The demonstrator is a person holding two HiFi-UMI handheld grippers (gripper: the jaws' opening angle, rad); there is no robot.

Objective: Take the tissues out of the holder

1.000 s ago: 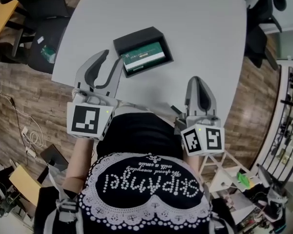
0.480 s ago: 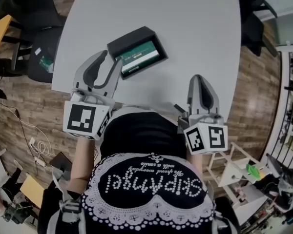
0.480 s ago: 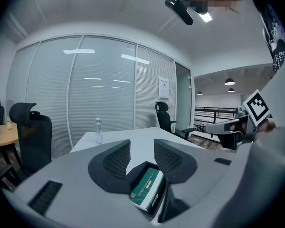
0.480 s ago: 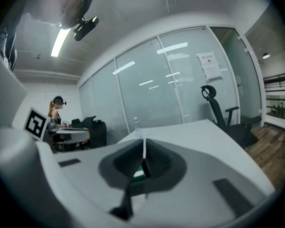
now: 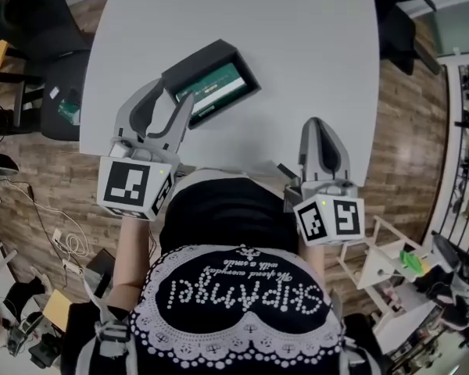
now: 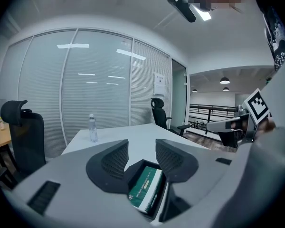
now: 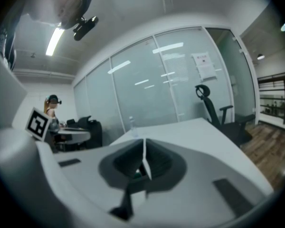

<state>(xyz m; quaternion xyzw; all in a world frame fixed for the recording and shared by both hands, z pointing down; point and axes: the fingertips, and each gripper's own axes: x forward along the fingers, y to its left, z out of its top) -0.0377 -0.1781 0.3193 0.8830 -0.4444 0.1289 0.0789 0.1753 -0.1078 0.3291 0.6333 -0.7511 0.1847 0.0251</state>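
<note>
A black open-topped holder (image 5: 189, 61) lies on the white table (image 5: 297, 45) with a green tissue pack (image 5: 215, 91) inside it. My left gripper (image 5: 173, 92) sits just left of the holder's near corner, open; its jaws have just been opening and nothing is between them. In the left gripper view the gripper (image 6: 141, 152) frames the pack (image 6: 145, 189) and the holder (image 6: 162, 194) just beyond the tips. My right gripper (image 5: 318, 125) hovers over the table's near edge to the right, shut and empty; its jaws meet in the right gripper view (image 7: 143, 158).
A clear water bottle (image 6: 92, 128) stands at the table's far end. Black office chairs (image 6: 21, 122) surround the table, and a glass partition (image 6: 95, 94) lies beyond. Wooden floor with cables (image 5: 59, 233) shows at the left.
The left gripper's jaws have spread wider, and it now sits closer to the holder's corner. The right gripper has barely shifted.
</note>
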